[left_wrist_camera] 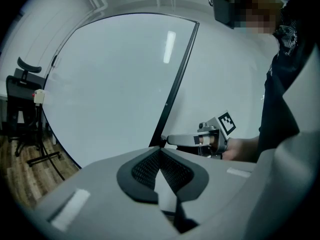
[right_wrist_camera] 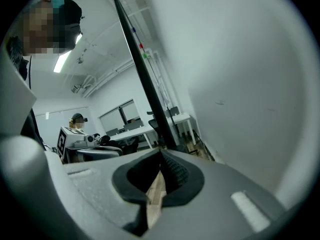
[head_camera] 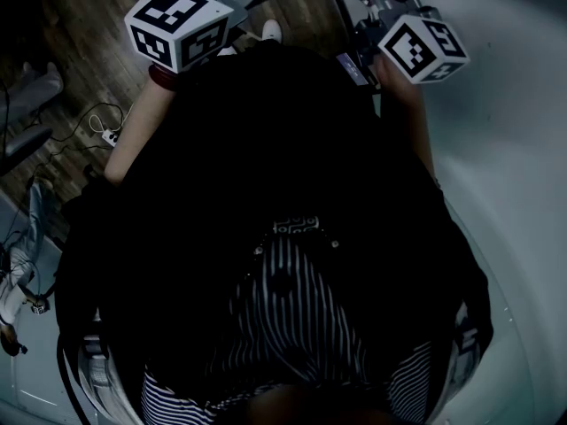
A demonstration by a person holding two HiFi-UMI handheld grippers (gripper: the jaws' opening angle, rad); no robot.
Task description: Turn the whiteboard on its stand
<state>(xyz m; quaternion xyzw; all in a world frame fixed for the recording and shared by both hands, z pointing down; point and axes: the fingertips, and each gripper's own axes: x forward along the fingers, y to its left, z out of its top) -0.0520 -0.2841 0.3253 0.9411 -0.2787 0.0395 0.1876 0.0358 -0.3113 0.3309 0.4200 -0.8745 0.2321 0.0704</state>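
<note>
At the whiteboard [left_wrist_camera: 110, 84] edge, left gripper [left_wrist_camera: 160, 149] and right gripper [right_wrist_camera: 161, 152] jaws clench its frame

Office-type workroom. Identified by: long white tabletops [right_wrist_camera: 134, 130] under a ceiling strip light [right_wrist_camera: 62, 61], black swivel chair [left_wrist_camera: 22, 84] on wood-plank floor [left_wrist_camera: 15, 174], power strip [head_camera: 109, 135] with trailing cables [head_camera: 71, 135], large whiteboard [left_wrist_camera: 115, 84].

In the left gripper view the whiteboard [left_wrist_camera: 115, 84] fills the left and centre. Its edge runs down to the tips of the left tool [left_wrist_camera: 160, 151], with the right tool [left_wrist_camera: 170, 140] just right of that edge and a chair [left_wrist_camera: 22, 91] at far left. In the right gripper view the whiteboard takes the right side, with desks [right_wrist_camera: 135, 130] behind at centre.
</note>
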